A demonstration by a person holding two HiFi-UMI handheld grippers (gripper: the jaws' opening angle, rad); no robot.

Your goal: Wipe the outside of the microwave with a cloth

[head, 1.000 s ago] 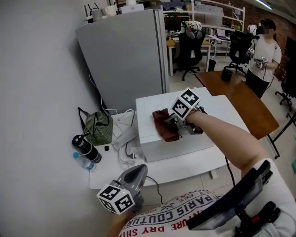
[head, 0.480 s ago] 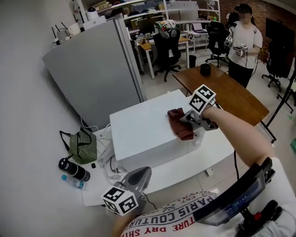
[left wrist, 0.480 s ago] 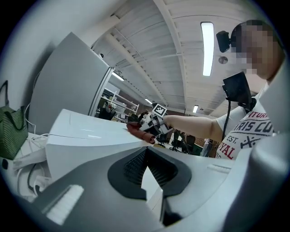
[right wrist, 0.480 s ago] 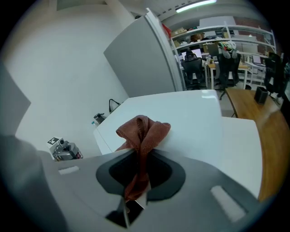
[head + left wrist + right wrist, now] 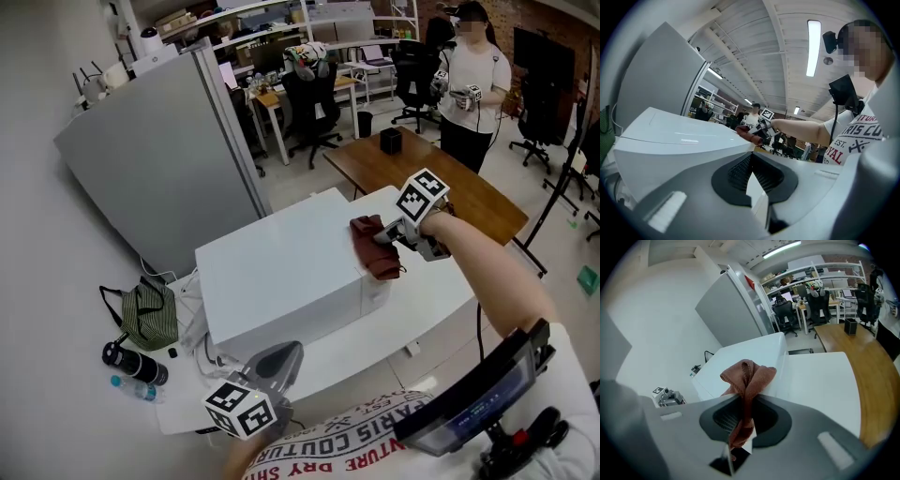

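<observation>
On microwave [image 5: 281,281], top right edge: right gripper [image 5: 394,238] clamped on cloth [image 5: 377,248]. Left gripper [image 5: 751,158] near microwave front, low, jaws together, empty.

Our right arm [image 5: 480,272] is outstretched, right tongs [image 5: 388,236] clamped on the cloth [image 5: 374,249]; left tongs [image 5: 284,354] low, closed, empty.
</observation>
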